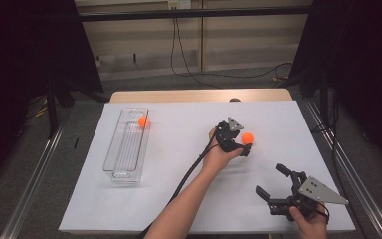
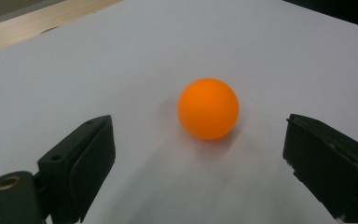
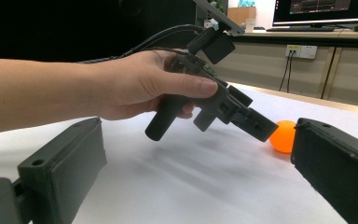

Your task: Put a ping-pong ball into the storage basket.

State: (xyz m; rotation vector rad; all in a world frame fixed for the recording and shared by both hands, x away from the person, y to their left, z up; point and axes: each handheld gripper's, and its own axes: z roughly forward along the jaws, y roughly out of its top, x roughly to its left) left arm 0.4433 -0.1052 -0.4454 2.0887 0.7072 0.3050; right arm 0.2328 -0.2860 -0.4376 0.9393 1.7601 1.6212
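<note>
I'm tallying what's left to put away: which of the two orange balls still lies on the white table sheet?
The ball on the sheet, just ahead of the open left gripper. The other orange ball lies at the far end of the clear tray.

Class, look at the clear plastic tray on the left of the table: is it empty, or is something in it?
Not empty. The clear tray holds one orange ball at its far end; the rest of its ribbed floor is bare.
</note>
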